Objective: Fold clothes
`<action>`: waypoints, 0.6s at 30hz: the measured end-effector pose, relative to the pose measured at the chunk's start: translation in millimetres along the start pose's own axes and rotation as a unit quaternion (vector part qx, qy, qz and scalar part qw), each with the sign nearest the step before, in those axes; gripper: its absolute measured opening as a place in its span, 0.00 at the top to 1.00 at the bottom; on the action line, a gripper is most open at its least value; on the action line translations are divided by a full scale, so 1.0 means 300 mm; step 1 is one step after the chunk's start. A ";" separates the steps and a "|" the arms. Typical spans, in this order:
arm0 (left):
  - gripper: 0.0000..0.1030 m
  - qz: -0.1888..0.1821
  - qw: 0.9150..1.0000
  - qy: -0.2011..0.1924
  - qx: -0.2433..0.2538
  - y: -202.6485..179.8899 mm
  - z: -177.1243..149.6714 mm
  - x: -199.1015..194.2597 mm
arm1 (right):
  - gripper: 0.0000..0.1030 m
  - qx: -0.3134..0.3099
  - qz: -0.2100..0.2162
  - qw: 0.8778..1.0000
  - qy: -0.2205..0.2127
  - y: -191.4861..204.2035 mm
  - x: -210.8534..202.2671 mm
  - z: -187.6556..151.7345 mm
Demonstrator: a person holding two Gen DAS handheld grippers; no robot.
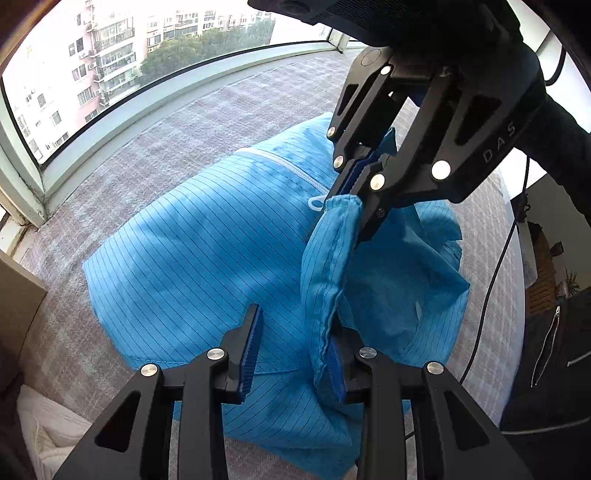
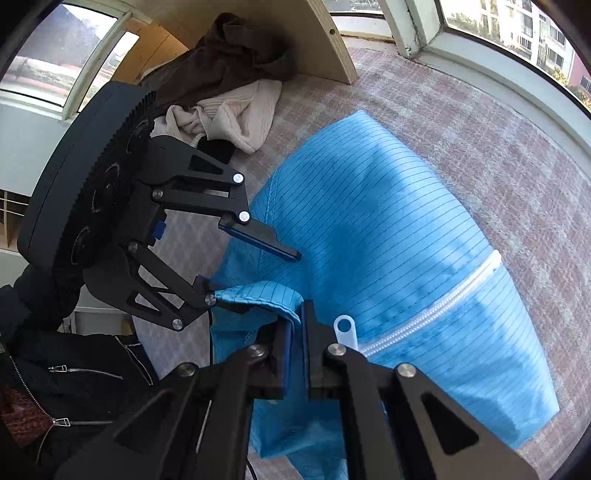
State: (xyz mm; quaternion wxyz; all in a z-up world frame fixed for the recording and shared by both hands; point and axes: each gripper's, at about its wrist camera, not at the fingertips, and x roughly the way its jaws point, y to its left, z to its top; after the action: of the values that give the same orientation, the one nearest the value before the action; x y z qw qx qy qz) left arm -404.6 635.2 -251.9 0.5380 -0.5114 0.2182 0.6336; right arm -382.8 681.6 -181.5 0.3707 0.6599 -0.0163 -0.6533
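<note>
A light blue pinstriped jacket (image 1: pixel 192 243) (image 2: pixel 388 214) lies on the surface, its white zipper (image 1: pixel 280 162) (image 2: pixel 436 306) showing. My right gripper (image 1: pixel 352 184) (image 2: pixel 295 332) is shut on the cuff of one sleeve (image 1: pixel 325 266) (image 2: pixel 258 291) and holds it lifted over the jacket body. My left gripper (image 1: pixel 295 350) (image 2: pixel 255 273) is open, jaws wide apart. The hanging sleeve drapes against its right finger (image 1: pixel 338 369). A white zip pull (image 2: pixel 345 328) lies just beside the right gripper.
The jacket rests on a pinkish checked cover (image 1: pixel 166 140) (image 2: pixel 461 110) bounded by a window ledge (image 1: pixel 221 77). A cream sweater (image 2: pixel 236 114) and a brown garment (image 2: pixel 229 55) lie heaped by a wooden board (image 2: pixel 314 33). A person's black zippered jacket (image 2: pixel 74 387) (image 1: pixel 554 350) is close by.
</note>
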 end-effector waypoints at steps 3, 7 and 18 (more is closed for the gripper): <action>0.73 -0.055 0.998 0.002 -0.010 0.022 0.021 0.009 | 0.94 0.015 -0.022 1.000 0.008 -0.030 0.005 -0.001; 0.99 -0.105 0.993 0.013 -0.048 0.097 0.035 0.046 | 0.92 0.006 -0.011 0.999 0.033 -0.032 0.032 -0.005; 0.99 -0.099 0.995 0.016 0.016 0.026 0.019 0.001 | 0.84 0.021 0.071 0.997 0.004 -0.079 0.016 0.029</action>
State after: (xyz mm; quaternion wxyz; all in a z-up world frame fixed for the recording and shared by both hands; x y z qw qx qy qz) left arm -413.9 637.5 -252.2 0.6026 -0.5314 0.1852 0.5659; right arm -400.7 692.3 -196.6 0.4025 0.6675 -0.0756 -0.6219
